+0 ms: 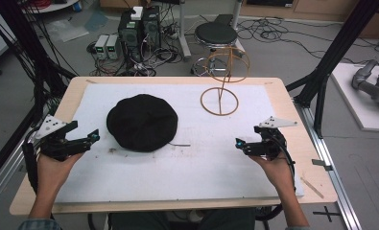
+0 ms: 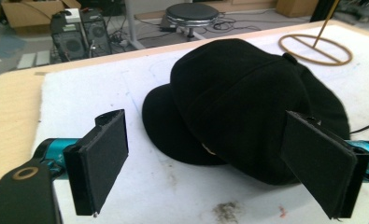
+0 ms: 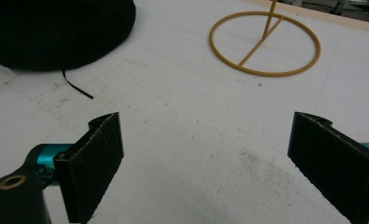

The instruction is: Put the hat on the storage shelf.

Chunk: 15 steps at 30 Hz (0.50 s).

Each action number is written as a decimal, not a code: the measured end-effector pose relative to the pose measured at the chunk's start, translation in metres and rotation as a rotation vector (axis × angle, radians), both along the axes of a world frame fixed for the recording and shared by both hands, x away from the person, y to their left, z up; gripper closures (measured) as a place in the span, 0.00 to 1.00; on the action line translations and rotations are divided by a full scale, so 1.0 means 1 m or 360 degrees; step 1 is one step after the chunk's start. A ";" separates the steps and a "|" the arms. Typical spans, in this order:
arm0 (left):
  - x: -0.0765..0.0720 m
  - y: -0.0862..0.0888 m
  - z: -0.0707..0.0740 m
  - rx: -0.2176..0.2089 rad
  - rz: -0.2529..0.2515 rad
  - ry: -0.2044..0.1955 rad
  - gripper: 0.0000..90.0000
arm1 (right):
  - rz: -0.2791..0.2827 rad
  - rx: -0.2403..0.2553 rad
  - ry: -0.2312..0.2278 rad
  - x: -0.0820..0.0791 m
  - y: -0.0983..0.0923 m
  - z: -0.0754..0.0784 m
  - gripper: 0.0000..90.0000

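Step in hand, as I read it: approach, nothing picked up yet. My left gripper (image 1: 92, 136) sits at the left edge of the white mat (image 1: 187, 177), jaws spread wide w/ nothing between them, pointing at the black cap (image 1: 142, 122). My right gripper (image 1: 239, 143) is over the mat's right half, jaws also wide & empty, well apart from the cap.

Nearest thing to the left jaws: the cap, lying flat on the mat left of centre, brim (image 2: 166, 128) toward my left gripper, crown (image 2: 238, 88) bulging behind it. A thin black strap end (image 3: 77, 87) trails out from under its edge onto the mat.

Farther back & to the right: the wire hat stand (image 1: 224, 76), its ring base (image 3: 265, 44) flat on the mat, an upright rod w/ a wire cage on top. Nothing on it – it's the only holder here & it's bare.

Next move prob: slide the left jaws fwd over the brim edge & pinch. Needs one jaw under the brim, so come in low & level w/ the mat; soft fabric may fold or slip. Right gripper could then take the far side of the cap for the lift toward the stand.
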<state>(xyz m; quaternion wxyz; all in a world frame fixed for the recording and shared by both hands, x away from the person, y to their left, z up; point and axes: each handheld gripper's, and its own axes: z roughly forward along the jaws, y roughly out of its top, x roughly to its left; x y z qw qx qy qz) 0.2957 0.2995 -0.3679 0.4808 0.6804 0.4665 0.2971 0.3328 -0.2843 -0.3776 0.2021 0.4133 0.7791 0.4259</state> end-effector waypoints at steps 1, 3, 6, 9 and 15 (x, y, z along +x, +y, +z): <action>0.000 0.000 0.000 0.0000 0.0000 0.0000 0.18 | -0.0002 -0.0001 0.0009 -0.001 0.000 0.000 0.11; 0.000 -0.001 0.000 -0.0026 0.0004 0.0001 0.18 | 0.0004 -0.0005 0.0001 -0.001 0.000 0.000 0.11; -0.001 -0.001 0.001 -0.0028 -0.0010 -0.0011 0.18 | 0.0002 -0.0004 -0.0001 -0.001 0.000 0.000 0.11; -0.001 -0.002 0.001 -0.0025 -0.0020 -0.0019 0.18 | -0.0007 0.0003 0.0009 -0.001 0.000 0.000 0.11; 0.002 -0.009 0.002 0.0013 -0.0126 -0.0069 0.19 | -0.0003 -0.0001 0.0014 -0.001 0.000 -0.002 0.11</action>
